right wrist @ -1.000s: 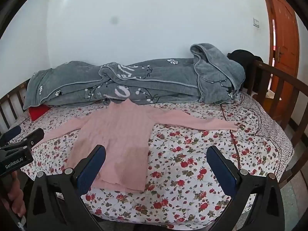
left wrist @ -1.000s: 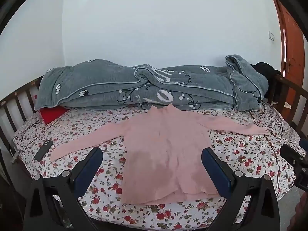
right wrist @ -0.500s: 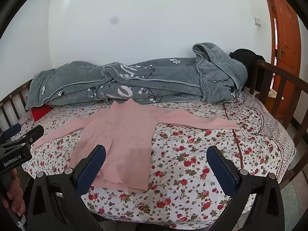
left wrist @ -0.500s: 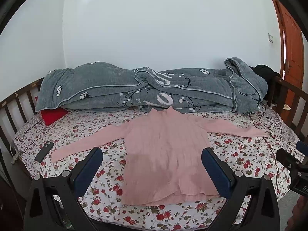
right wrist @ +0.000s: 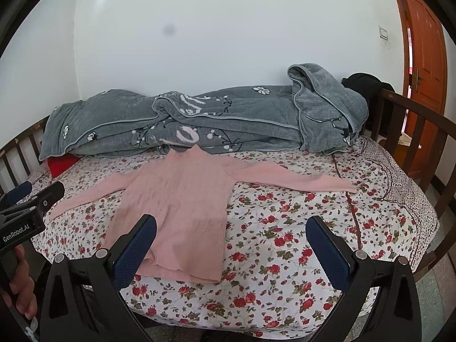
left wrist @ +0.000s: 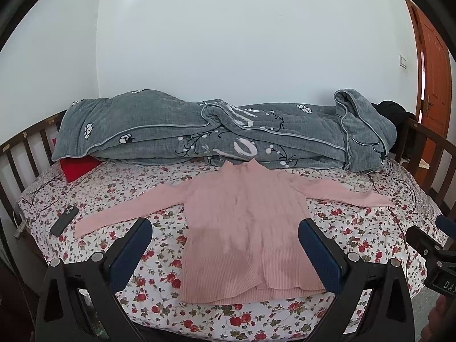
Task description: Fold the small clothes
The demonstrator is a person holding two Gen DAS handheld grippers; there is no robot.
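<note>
A pink sweater [left wrist: 245, 228] lies flat on the bed [left wrist: 356, 228]. The left gripper [left wrist: 225, 236] and the right gripper [right wrist: 230, 235] are both wide apart, holding nothing.

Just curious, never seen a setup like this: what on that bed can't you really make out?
- Red item, both views: mostly under the grey quilt.
- Black bundle, right wrist view: behind the quilt and rail.
- Pink sweater hem corners: covered by the left gripper fingers.

Black tongs [left wrist: 225, 242], blue pads [left wrist: 131, 249], silver screws.
</note>
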